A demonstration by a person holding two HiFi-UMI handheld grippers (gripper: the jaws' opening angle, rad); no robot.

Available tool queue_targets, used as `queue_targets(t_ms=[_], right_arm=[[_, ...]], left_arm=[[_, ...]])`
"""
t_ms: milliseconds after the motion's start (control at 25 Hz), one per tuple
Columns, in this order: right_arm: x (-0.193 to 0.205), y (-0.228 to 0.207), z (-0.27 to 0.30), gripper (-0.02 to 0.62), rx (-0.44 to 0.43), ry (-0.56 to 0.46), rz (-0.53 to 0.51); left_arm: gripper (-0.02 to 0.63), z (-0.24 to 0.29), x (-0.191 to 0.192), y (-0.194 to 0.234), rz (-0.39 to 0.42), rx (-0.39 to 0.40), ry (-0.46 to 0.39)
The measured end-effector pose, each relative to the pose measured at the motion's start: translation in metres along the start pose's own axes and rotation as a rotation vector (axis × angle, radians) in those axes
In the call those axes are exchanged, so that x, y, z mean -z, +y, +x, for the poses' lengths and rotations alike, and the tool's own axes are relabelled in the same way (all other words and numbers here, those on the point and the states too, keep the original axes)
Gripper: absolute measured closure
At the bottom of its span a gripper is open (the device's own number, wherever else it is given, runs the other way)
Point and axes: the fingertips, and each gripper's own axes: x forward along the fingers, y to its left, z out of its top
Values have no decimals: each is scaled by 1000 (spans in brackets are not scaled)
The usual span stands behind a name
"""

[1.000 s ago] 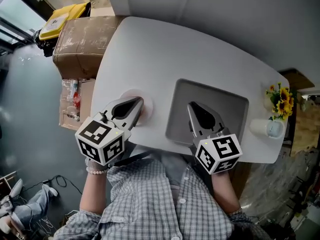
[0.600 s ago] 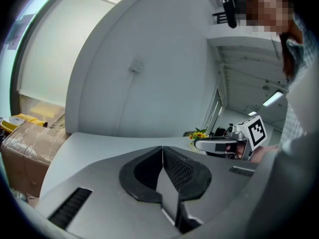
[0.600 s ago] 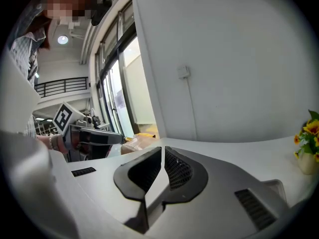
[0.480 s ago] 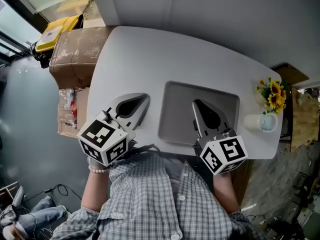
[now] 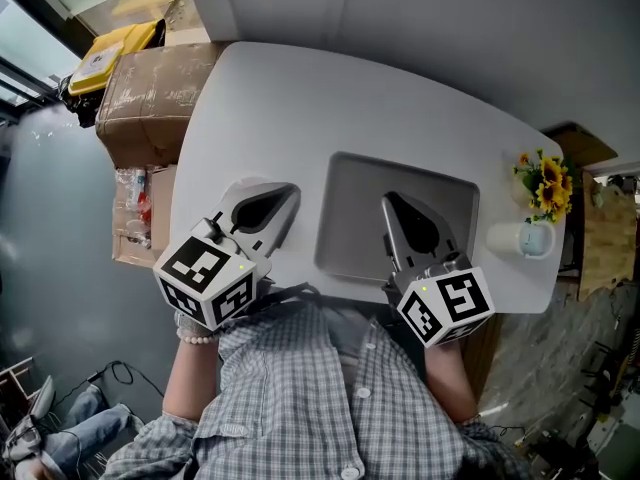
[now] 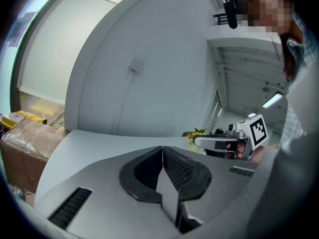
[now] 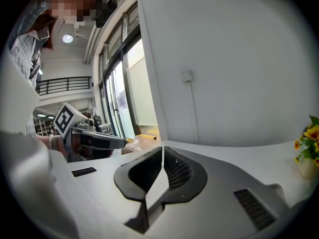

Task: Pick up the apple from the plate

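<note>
- The left gripper [image 5: 280, 200] hangs over the near left part of the white table [image 5: 300, 98]. In its own view [image 6: 162, 148] the two fingers are pressed together along a thin seam, with nothing between them.
- A pale round rim just beside and partly under this gripper looks like the plate [image 5: 229, 189]. The gripper covers most of it.
- The apple cannot be made out in any view. If it lies on the plate, the left gripper hides it.
- The right gripper [image 5: 388, 204] is held over the near right part of the grey tray [image 5: 350, 193]. Its fingers [image 7: 162, 149] also meet tip to tip and hold nothing.
- A vase of sunflowers [image 5: 541, 190] and a white cup [image 5: 520, 240] stand at the table's right end.
- A cardboard box [image 5: 140, 98] stands beside the table's left end.
</note>
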Motion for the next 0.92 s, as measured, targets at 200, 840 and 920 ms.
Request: queue_targets(t_ms=[200, 840, 920], right_arm=[[3, 4, 3, 565, -8, 13, 0], [13, 15, 14, 565, -49, 64, -13], [15, 17, 16, 565, -55, 72, -18]], left_arm=[[592, -2, 5, 4, -8, -15, 13], [594, -9, 5, 17, -22, -60, 18], [594, -10, 6, 21, -28, -66, 18]])
